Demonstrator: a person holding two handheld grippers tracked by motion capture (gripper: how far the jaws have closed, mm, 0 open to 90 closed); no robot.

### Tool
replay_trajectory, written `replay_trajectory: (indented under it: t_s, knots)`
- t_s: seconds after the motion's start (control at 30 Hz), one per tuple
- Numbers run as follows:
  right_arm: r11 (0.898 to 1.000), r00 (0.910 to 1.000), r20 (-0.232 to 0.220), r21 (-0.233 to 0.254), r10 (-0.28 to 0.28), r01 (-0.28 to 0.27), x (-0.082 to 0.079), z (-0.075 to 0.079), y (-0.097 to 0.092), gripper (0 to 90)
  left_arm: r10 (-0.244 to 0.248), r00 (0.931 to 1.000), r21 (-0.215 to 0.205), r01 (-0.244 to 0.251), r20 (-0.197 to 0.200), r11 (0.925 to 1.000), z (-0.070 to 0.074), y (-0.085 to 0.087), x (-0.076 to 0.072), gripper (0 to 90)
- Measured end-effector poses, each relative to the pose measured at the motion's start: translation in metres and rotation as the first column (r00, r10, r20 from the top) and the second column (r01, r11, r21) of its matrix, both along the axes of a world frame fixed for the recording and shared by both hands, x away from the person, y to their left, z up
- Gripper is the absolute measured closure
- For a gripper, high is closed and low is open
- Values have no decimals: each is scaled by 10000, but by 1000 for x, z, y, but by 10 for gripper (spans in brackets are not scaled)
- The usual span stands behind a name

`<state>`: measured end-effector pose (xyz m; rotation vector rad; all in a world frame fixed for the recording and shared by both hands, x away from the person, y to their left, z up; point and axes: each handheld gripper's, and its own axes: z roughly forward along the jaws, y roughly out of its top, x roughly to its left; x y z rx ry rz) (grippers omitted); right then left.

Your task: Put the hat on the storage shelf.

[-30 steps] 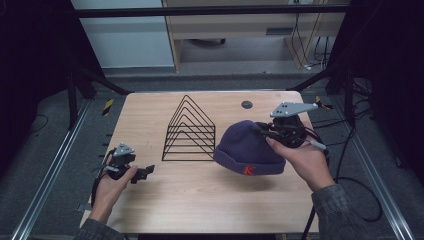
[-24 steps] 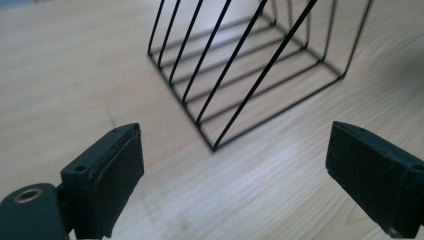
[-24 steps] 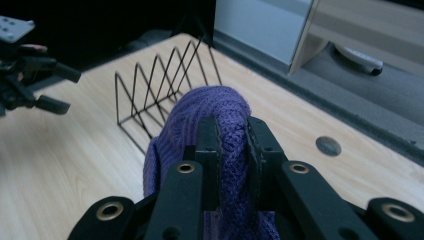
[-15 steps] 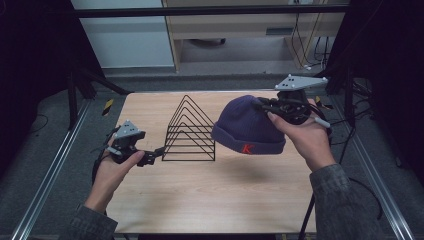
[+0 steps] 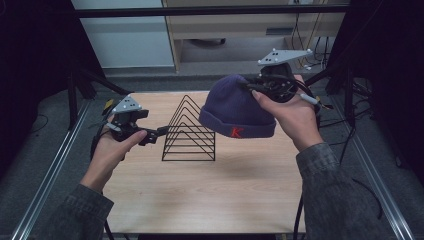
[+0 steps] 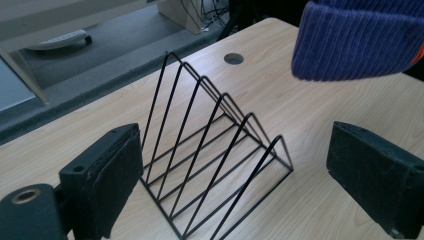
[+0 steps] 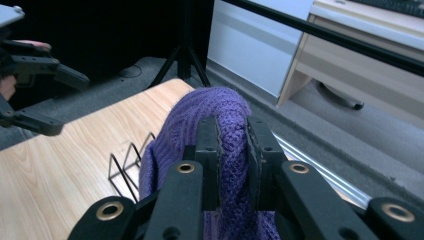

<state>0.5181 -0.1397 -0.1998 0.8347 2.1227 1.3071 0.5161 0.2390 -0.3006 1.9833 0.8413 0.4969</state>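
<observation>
Two tongs: right tongs [image 7: 232, 150] pinch the ribbed knit beanie [image 5: 235, 107]; left tongs [image 6: 240, 185] gape before the triangular wire rack [image 6: 210, 150].

Layout: rack mid-table, hat up to its right, grippers on either side.
Wire rack [image 5: 190, 134] stood on the table [image 5: 210, 195], left of centre. Hat [image 5: 236, 111] hung above the table, just right of and over the rack's right end, clamped in the right gripper [image 5: 255, 89]. Left gripper [image 5: 159, 134] sat just left of the rack, clear of it. Table hole [image 6: 233, 58] lay behind the rack.
</observation>
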Motion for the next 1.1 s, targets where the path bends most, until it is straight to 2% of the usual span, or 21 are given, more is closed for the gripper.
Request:
replay_trajectory:
  t_s: [0.1,0.17,0.4,0.53,0.97,1.1]
  knots:
    - [9999,9999,16,4,145,-145,0,7,9,785,-19,10000,-160,20,88,9999,5,-1,1,84]
    - [9998,9998,72,-64,194,-193,0,9,12,785,-82,9999,-96,83,103,9999,7,-1,2,85]
    - [9992,9990,223,-76,392,-391,3,19,32,785,-297,9994,-441,303,151,9986,11,-4,4,100]
    - [9987,9984,268,-86,498,-496,6,19,40,785,-549,9983,-370,555,175,9978,12,-6,3,104]
    - [9964,9962,224,41,843,-844,11,16,60,784,-934,9950,-632,954,342,9934,11,-7,-1,78]
    - [9953,9951,211,92,964,-966,10,16,66,783,-1100,9935,-575,1116,298,9921,11,-9,0,73]
